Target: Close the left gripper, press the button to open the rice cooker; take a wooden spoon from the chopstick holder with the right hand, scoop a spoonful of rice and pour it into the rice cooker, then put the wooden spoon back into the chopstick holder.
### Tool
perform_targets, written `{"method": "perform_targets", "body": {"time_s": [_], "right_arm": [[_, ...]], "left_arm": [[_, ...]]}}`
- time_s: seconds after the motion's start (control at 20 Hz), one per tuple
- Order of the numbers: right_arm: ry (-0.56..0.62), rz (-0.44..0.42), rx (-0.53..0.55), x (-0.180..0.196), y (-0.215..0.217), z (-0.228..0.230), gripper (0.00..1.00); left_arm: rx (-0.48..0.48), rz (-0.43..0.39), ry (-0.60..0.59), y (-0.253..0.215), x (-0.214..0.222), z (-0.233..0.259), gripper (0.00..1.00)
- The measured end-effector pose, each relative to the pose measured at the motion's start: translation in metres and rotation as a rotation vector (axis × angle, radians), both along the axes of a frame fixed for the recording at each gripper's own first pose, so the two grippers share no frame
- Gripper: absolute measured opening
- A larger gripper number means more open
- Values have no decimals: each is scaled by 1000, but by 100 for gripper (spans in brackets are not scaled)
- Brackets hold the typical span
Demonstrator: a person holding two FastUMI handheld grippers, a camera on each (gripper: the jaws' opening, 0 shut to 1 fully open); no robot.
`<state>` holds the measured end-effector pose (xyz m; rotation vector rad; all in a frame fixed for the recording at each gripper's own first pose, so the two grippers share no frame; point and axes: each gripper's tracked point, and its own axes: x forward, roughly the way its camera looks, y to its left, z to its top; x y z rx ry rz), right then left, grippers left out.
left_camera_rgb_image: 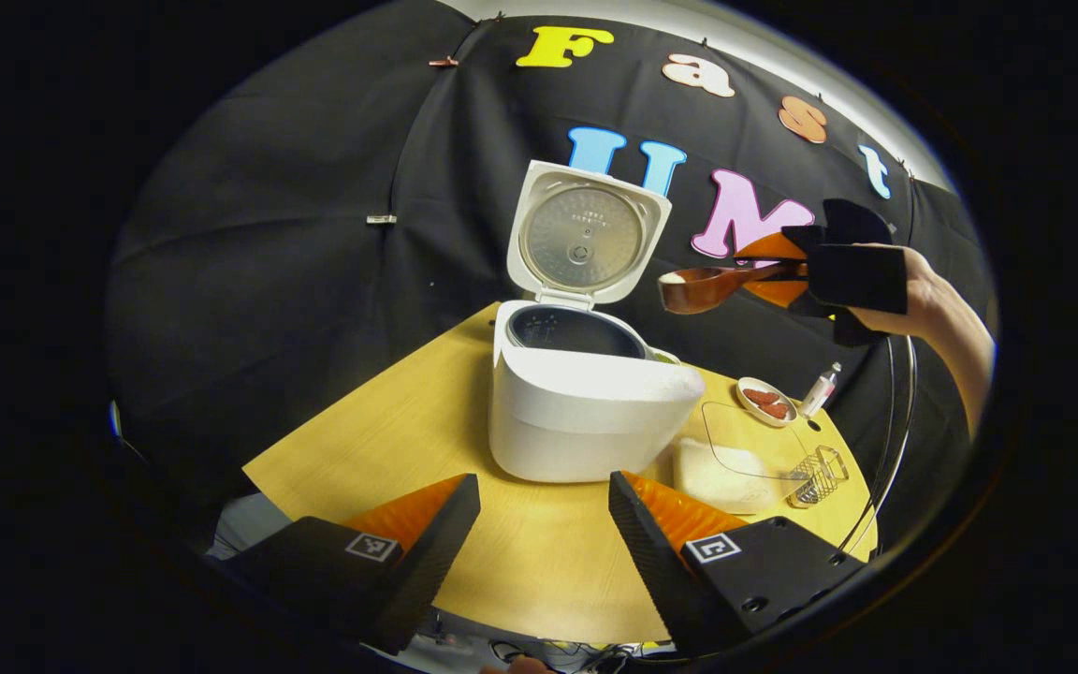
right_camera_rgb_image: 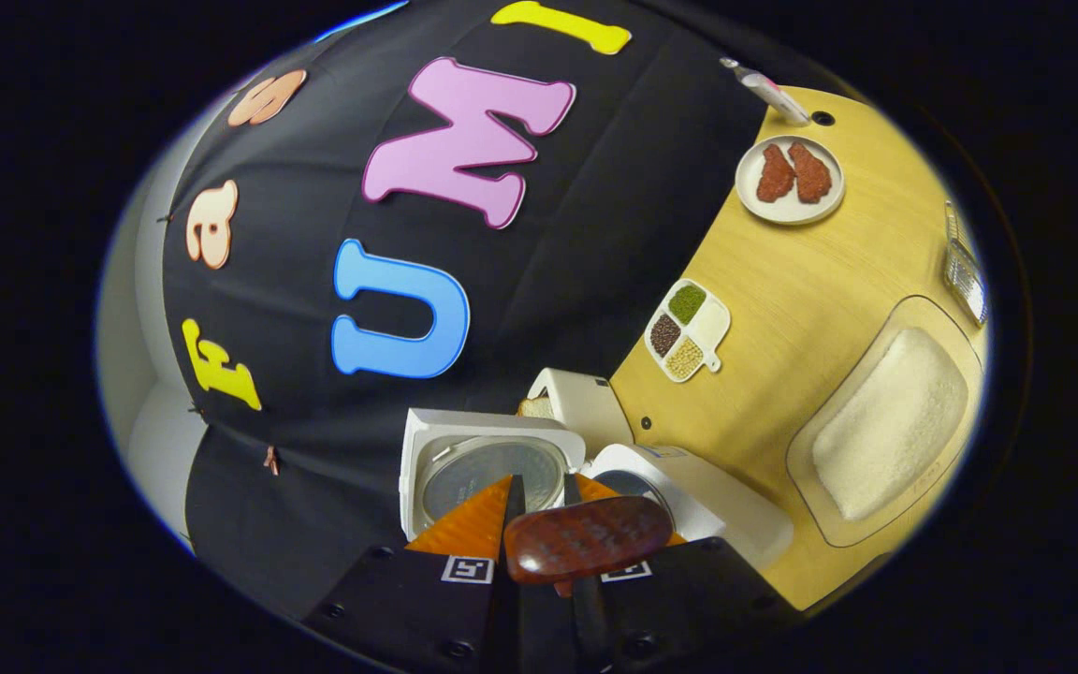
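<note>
**Wooden spoon poised above the open cooker**

Wooden spoon (left_camera_rgb_image: 707, 285) is clamped by its handle between the fingers of our right gripper (left_camera_rgb_image: 796, 271), held up in the air to the right of the raised lid (left_camera_rgb_image: 586, 229) of the rice cooker (left_camera_rgb_image: 586, 402). In the right gripper view the spoon's bowl (right_camera_rgb_image: 586, 541) sits just ahead of the fingertips, with the cooker's open pot below it. A pale patch shows at the bowl's tip in the left gripper view; we judge it to be rice, though it is too small to be sure.

Our left gripper (left_camera_rgb_image: 544, 524) hangs near the front of the cooker with its jaws spread wide and nothing between them.

The clear tray of rice (left_camera_rgb_image: 735, 463) lies on the wooden table (left_camera_rgb_image: 389, 440), right of the cooker, and the wire chopstick holder (left_camera_rgb_image: 820, 476) stands just beyond it.

Risks as we see them: the spoon is not yet over the pot, so tipping it too early would scatter grains onto the table or the cooker's rim. The handle could also twist in the grip as we rotate it. A careless swing might knock the lid.

We can read no brand or writing on the cooker; the marks on the lid's inner plate are too small to make out.
</note>
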<state>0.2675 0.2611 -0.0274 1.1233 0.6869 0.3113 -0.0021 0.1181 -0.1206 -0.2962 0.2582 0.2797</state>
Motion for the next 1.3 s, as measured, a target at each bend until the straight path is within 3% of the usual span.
{"method": "perform_targets", "body": {"time_s": [0.35,0.55,0.95,1.05,1.2,1.3], "right_arm": [[-292,181,-344,14,82,2,19],[-403,228,-464,21,112,-3,19],[-601,348,-727,20,148,-19,19],[-681,373,-810,19,153,-17,25],[-807,456,-951,13,169,-25,25],[-855,516,-986,6,185,-34,25]], "left_arm": [[21,6,-48,26,1,19,96],[16,20,-68,31,-3,24,96],[12,64,-56,62,-10,11,96],[4,72,-60,67,-10,10,96],[-17,91,-66,71,-10,8,98],[-32,98,-66,72,-10,4,96]]}}
